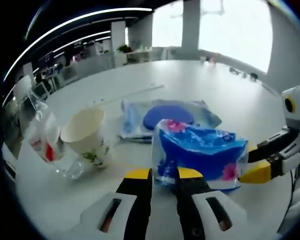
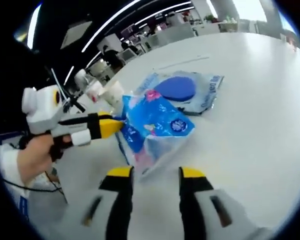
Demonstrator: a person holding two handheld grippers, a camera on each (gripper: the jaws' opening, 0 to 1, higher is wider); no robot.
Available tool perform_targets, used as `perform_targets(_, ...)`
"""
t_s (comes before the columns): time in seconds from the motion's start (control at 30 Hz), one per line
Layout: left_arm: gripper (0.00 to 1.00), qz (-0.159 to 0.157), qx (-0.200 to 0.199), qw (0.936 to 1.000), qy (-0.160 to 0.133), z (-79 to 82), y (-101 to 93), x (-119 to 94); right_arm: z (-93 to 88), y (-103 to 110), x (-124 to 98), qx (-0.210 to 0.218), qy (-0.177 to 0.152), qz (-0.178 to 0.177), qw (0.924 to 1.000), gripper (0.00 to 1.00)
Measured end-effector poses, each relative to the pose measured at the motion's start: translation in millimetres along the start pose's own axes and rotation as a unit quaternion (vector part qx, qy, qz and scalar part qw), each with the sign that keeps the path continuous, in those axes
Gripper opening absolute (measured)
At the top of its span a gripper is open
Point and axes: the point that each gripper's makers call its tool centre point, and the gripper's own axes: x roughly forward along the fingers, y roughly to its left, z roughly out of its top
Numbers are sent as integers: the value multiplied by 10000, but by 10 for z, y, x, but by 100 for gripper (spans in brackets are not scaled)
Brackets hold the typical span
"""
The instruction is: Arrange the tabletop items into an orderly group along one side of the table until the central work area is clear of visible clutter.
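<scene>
On the white table, the left tool is clenched on the near edge of a blue tissue pack, its yellow-tipped jaws pinching the plastic wrapper at about 6 o'clock in the left gripper view. The right tool comes in from 3 o'clock in that view, its yellow tips at the pack's right edge. In the right gripper view, the right tool has its jaws apart and released, with the pack's lower corner lying between and just ahead of them. The left tool enters there from 9 o'clock, held by a hand, tips against the pack.

Behind the pack lies a clear bag holding a blue disc. At 9 o'clock from the pack stands a paper cup, and beside it a crumpled clear plastic wrapper.
</scene>
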Motion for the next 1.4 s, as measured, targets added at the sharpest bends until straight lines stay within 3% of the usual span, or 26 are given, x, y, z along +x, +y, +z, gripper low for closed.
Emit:
perform_targets(0.13, 9, 71, -56, 10000, 6, -18, 5, 7, -5, 7, -2, 14, 5, 46, 10000, 25)
perform_targets(0.27, 5, 104, -20, 9999, 8, -35, -20, -15, 29, 29, -4, -107, -60, 114, 9999, 7)
perform_targets(0.37, 2, 141, 51, 9999, 44, -57, -23, -32, 26, -5, -25, -429, 8, -7, 9991, 2)
perform_targets(0.43, 1, 164, 105, 9998, 45, -62, -40, -56, 41, 0, -45, -410, -36, -23, 9991, 0)
perform_targets(0.83, 0, 169, 33, 9999, -7, -41, -140, -178, 238, -60, -211, -455, -299, -99, 9985, 0)
perform_targets(1.4, 0, 45, -169, 9995, -250, 85, -491, -260, 532, -261, -495, -799, -703, -211, 9941, 0)
